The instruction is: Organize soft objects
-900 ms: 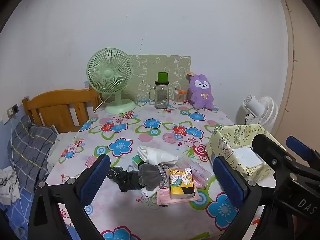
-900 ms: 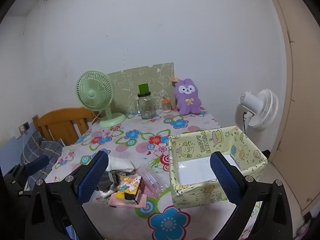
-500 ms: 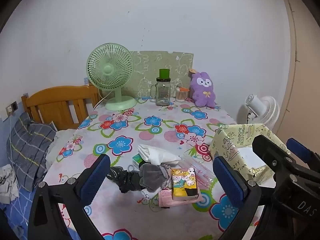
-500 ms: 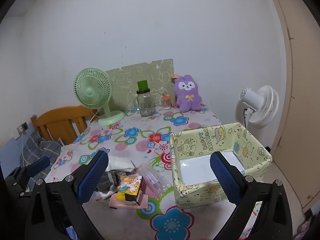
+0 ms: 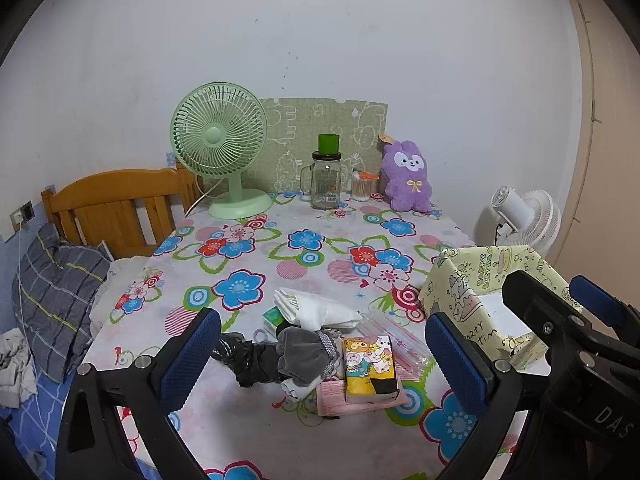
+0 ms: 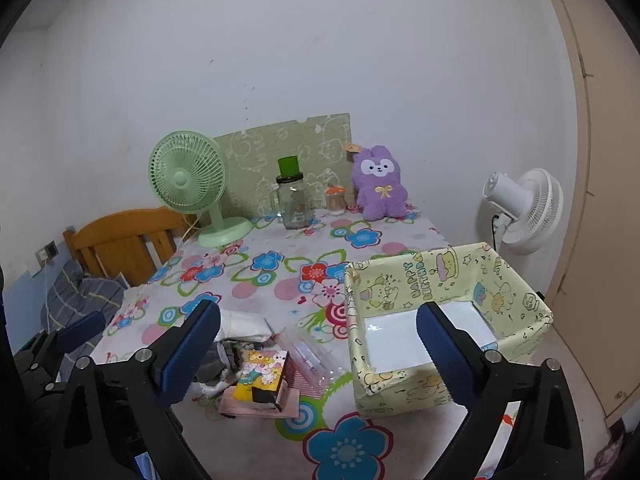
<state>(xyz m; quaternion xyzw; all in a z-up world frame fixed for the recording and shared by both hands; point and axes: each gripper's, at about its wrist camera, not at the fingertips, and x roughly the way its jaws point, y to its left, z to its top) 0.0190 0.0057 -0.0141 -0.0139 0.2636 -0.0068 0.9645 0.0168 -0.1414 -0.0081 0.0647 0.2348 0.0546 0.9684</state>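
Observation:
A heap of soft things lies near the table's front: a white folded cloth (image 5: 316, 310), a grey cloth (image 5: 304, 354), a black crumpled piece (image 5: 248, 360), a yellow cartoon tissue pack (image 5: 370, 368) on a pink packet, and a clear plastic bag (image 5: 394, 334). The heap also shows in the right wrist view (image 6: 256, 368). A yellow cartoon-print box (image 6: 440, 320) stands open to the right, with only its white bottom showing inside. My left gripper (image 5: 320, 356) is open and empty above the heap. My right gripper (image 6: 316, 354) is open and empty between heap and box.
At the table's back stand a green fan (image 5: 220, 148), a glass jar with green lid (image 5: 326, 178), a small orange-lidded jar (image 5: 364, 186) and a purple plush bunny (image 5: 408, 178). A wooden bed headboard (image 5: 116, 204) is on the left, a white floor fan (image 6: 520, 208) on the right.
Both grippers have risen and tilted slightly, so the table objects sit a little lower in view. Nothing on the table has moved. Both grippers stay open.

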